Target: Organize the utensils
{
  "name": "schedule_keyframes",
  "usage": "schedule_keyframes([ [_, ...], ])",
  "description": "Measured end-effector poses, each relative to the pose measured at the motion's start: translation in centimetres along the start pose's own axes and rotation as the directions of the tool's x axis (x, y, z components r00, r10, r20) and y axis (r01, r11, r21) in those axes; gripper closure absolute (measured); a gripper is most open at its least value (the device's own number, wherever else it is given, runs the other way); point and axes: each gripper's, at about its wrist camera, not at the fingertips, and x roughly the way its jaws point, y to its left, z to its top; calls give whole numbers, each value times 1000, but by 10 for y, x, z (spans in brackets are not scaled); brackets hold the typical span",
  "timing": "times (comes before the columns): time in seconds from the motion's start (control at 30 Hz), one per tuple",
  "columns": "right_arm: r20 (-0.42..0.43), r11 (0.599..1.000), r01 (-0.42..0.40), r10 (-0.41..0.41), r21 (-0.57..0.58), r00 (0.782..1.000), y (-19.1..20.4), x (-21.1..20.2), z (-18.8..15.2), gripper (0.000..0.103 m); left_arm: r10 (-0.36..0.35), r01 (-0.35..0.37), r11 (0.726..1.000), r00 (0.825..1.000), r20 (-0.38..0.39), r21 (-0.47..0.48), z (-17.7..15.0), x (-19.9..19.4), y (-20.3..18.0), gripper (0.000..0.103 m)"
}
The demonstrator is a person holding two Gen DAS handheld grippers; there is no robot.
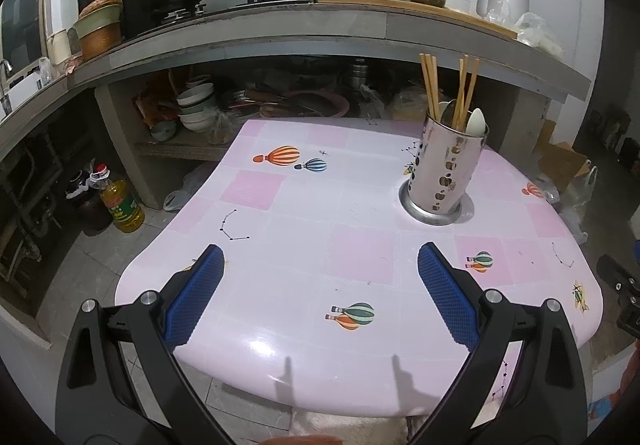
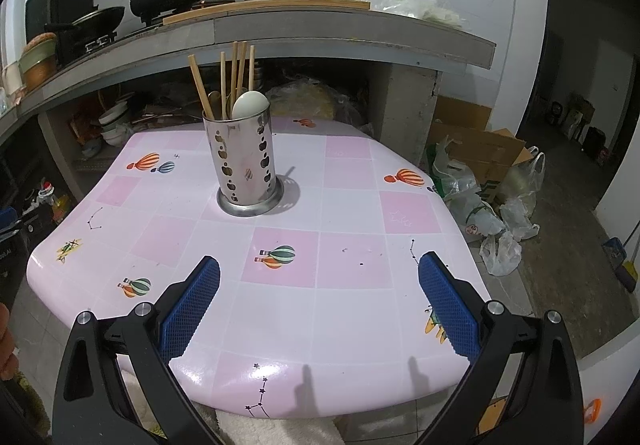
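**Standing holder ahead, both tongs spread and empty**

Looking along the left tongs (image 1: 320,285), the perforated steel utensil holder (image 1: 442,169) stands upright toward the far right part of the pink tiled counter (image 1: 304,213), ahead and to the right of the blue pads (image 1: 448,297). Wooden chopsticks (image 1: 430,85) and a white spoon (image 1: 476,121) rise from it, their long axes near vertical and fanned a little. These tongs are spread wide over the near edge, gripping nothing and touching nothing.

From the right wrist view, the same utensil holder (image 2: 244,161) sits ahead and somewhat left of the right tongs (image 2: 320,285), near the middle of the counter (image 2: 360,221) toward its far edge, with chopsticks (image 2: 236,77) and white spoon (image 2: 250,103) upright inside. The right tongs are likewise spread and empty above the near edge. No loose utensil shows on the counter in either view. Neither side looks clearly nearer to the holder; any reach would go forward and inward.
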Motion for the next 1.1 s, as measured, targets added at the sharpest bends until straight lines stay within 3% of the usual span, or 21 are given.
schedule_keyframes([
  [1.1, -4, 1000, -2, 2, 4, 1000, -1, 0, 0, 6, -26, 26, 999, 1000, -13, 25, 0, 0, -7, 9],
])
